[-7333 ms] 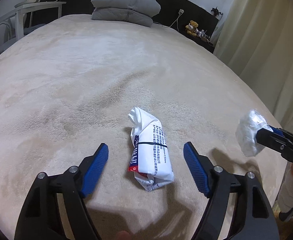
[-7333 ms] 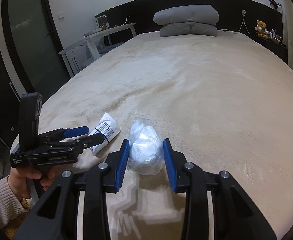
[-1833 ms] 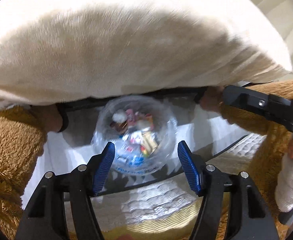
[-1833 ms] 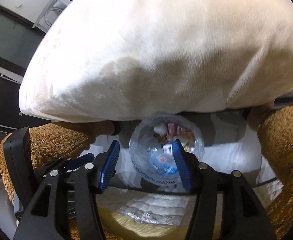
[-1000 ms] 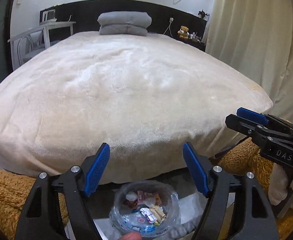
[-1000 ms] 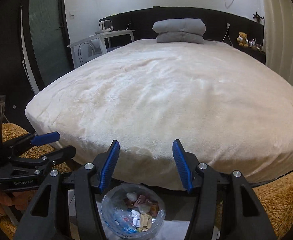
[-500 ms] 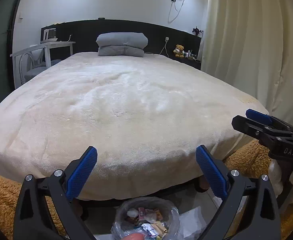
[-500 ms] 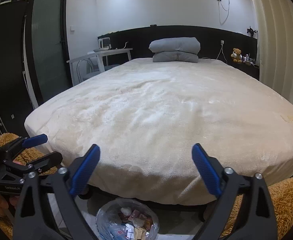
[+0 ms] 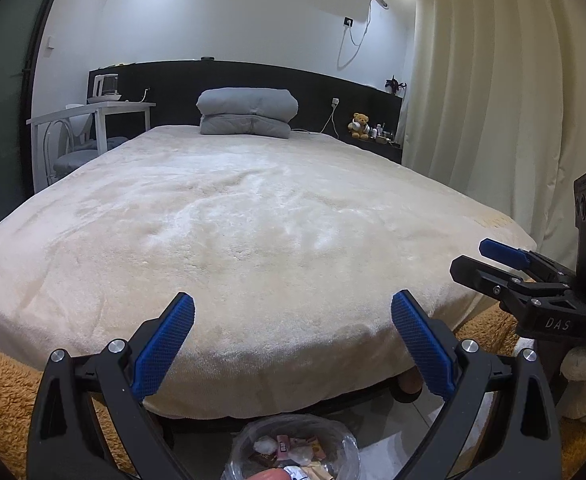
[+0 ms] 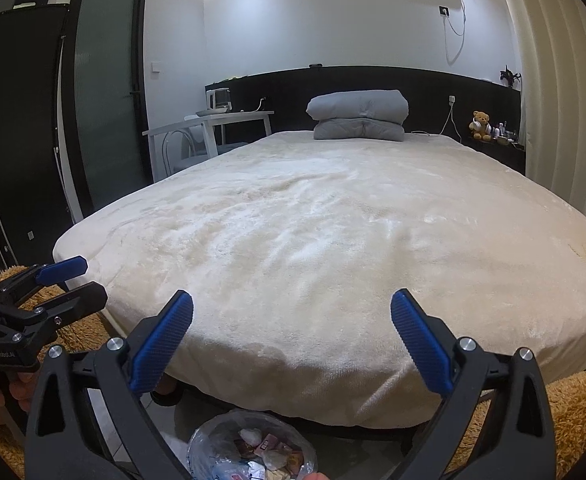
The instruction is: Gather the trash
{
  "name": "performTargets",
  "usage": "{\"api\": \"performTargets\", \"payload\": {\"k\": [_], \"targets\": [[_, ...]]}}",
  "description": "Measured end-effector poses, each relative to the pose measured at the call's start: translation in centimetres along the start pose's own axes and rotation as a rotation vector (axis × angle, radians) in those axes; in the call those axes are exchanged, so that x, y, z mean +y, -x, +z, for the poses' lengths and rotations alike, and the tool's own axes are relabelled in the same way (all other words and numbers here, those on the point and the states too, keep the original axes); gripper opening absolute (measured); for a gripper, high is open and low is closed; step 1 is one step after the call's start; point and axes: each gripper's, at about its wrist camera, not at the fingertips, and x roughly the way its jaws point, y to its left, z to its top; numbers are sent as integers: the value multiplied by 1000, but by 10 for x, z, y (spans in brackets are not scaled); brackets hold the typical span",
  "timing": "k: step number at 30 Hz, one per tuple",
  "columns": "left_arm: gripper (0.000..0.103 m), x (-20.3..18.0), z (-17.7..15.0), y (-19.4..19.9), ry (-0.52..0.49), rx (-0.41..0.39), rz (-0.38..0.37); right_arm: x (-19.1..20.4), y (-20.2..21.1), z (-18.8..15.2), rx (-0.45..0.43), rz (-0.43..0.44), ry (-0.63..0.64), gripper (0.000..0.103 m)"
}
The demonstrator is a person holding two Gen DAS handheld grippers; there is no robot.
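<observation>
A small bin lined with a clear bag stands on the floor at the foot of the bed, holding several wrappers and crumpled scraps. My left gripper hangs above it, open wide, nothing between its blue pads. My right gripper is likewise open and empty, a little to the right of the bin. Each gripper shows in the other's view: the right one at the right edge, the left one at the left edge. The cream bedspread bears no trash.
Folded grey bedding lies at the black headboard. A white desk and chair stand left of the bed, a teddy bear on the shelf to the right, curtains along the right side. Brown fleece-clad legs flank the bin.
Both grippers opened wider, from partly open to fully open, and both tilted up, so the bin slid to the bottom edge and more of the wall came into view.
</observation>
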Motion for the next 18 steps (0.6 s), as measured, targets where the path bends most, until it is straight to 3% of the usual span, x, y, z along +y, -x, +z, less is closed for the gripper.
{"api": "performTargets", "payload": {"k": [4, 18], "targets": [[97, 0, 1, 4, -5, -32, 13, 4, -2, 0, -2, -13, 23, 98], [97, 2, 1, 1, 2, -23, 24, 5, -5, 0, -4, -40, 32, 98]]}}
